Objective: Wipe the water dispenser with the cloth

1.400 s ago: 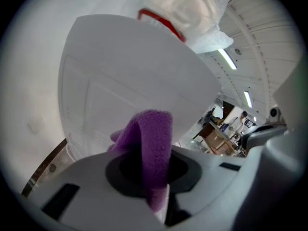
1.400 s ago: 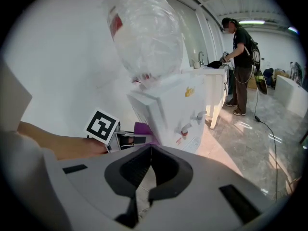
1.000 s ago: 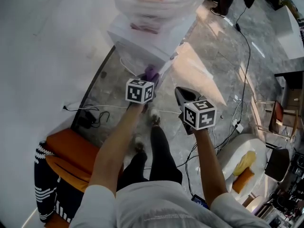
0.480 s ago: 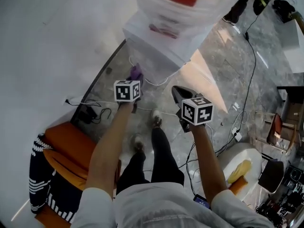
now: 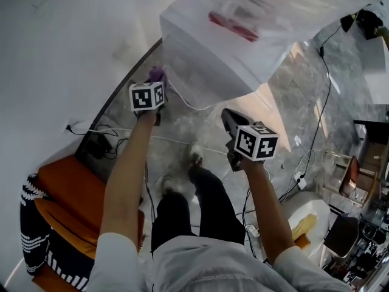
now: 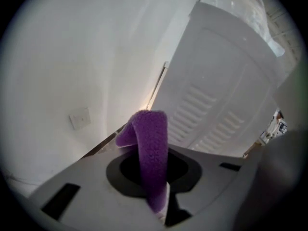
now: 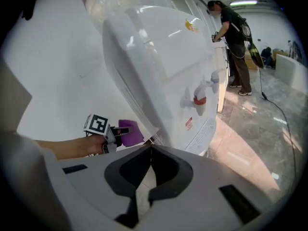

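Pinching a purple cloth point(image 6: 150, 153) between its closed jaws, the left gripper point(image 5: 153, 85) has the white water dispenser point(image 6: 226, 90) just ahead and to its right; the right gripper point(image 7: 150, 148), jaws pressed together with nothing between, faces the dispenser's front ahead

In the head view, the bottle point(image 5: 285, 5) on the water dispenser point(image 5: 206, 41) runs off the top edge. The left gripper point(image 6: 153, 177) has its cube point(image 5: 147, 96) covering most of the purple cloth point(image 5: 157, 73); whether cloth touches dispenser, I can't tell. The front label point(image 7: 188, 123) is too small to read.
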`<state>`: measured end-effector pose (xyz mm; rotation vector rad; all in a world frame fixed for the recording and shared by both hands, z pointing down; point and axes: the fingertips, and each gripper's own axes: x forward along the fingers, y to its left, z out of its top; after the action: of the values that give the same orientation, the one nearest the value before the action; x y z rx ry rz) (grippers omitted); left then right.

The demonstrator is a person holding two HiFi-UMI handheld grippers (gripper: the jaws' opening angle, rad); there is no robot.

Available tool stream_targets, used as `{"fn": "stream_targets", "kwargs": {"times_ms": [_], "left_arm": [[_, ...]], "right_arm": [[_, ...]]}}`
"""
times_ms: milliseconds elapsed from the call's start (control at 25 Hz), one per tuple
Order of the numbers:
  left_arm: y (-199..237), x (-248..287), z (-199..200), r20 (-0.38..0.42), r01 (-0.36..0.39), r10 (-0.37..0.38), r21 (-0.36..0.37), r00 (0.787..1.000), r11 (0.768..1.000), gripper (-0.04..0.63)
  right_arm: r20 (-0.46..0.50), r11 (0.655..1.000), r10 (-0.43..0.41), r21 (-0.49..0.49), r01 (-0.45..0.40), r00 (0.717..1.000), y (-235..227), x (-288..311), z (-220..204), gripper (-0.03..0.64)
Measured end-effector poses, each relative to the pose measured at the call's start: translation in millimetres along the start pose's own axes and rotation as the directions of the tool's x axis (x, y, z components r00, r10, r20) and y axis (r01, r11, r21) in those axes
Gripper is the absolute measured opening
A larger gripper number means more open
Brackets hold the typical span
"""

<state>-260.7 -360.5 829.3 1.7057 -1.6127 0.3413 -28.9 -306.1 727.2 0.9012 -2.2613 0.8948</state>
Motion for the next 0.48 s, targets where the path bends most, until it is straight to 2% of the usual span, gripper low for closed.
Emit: {"fn": "stream_targets", "kwargs": {"times_ms": [200,360,480], "left_arm": [[23.0,51.9,-5.4,0.006,-0.045,0.045,0.08,0.999,0.996,0.049],[1.2,73.9,-22.5,0.005,0.055,-0.056,0.095,0.998,0.994,0.049],[-24.8,79.3,-39.2,-0.034,0.103,-0.098,0.167,0.995,0.981,0.049]], "right_arm": [[0.058,1.0,-0.009,-0.013,0.01,0.998,-27.2,29.8,-14.9,0.015],[0.059,0.999,-0.034,-0.03,0.036,0.998,-43.3,38.1,-32.3,0.015],[0.069,0.999,-0.046,-0.022,0.048,0.997,-47.1,30.8,-39.1,0.015]]}}
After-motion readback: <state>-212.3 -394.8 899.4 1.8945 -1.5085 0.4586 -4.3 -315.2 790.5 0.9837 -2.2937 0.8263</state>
